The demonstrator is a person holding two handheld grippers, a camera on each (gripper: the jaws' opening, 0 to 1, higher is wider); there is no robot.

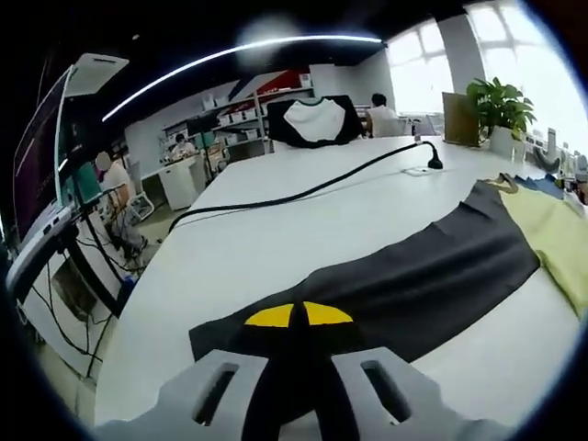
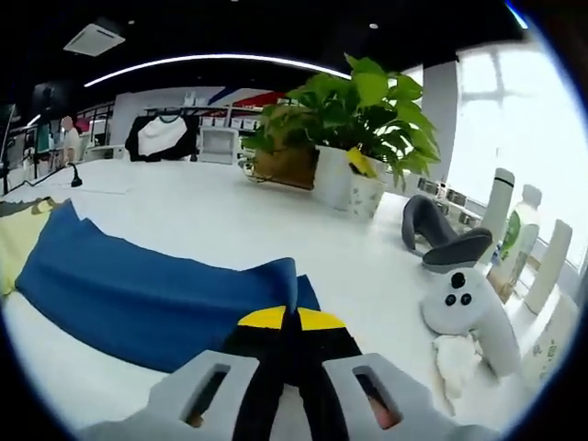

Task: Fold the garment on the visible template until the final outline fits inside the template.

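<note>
Left gripper (image 1: 299, 317) was clamped on the dark garment (image 1: 432, 276) at 6 o'clock; right gripper (image 2: 297, 320) pinched the blue garment (image 2: 138, 285)

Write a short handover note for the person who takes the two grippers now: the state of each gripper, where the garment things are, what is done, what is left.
Left gripper: jaws together, shut on the edge of the black cloth on the white table.
Right gripper: jaws together, shut on the corner of the blue cloth, which is lifted and curled there.
Yellow fabric lies beside the black cloth.
A plant pot and a grey soft toy stand near the blue cloth.
Done: both edges gripped.
Left: the folding; I cannot make out a template outline.
</note>
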